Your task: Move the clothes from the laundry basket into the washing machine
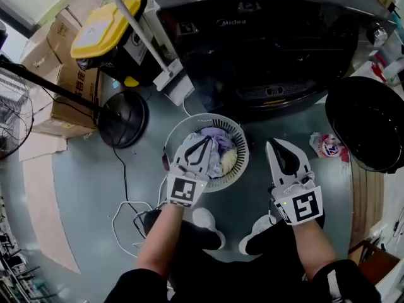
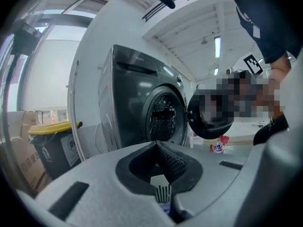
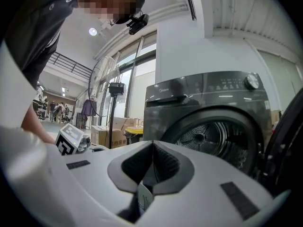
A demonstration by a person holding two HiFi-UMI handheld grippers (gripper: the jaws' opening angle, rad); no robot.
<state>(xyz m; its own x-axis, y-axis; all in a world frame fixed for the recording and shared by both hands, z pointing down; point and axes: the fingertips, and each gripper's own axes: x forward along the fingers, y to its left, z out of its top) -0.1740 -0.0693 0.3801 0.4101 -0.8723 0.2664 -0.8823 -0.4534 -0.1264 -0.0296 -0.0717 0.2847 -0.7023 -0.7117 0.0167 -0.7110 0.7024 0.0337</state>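
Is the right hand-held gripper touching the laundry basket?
Apart. The head view shows a strip of floor between the right hand-held gripper and the laundry basket.

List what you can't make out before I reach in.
- Lavender and white clothes in the white slatted laundry basket: in the head view the left gripper covers part of them, so their number is unclear.
- Whether it touches them: that view looks from above.
- Bottom of the dark grey washing machine's drum: in the right gripper view, the right gripper body covers it.
- Print on the red and white pouch: head view, too small.
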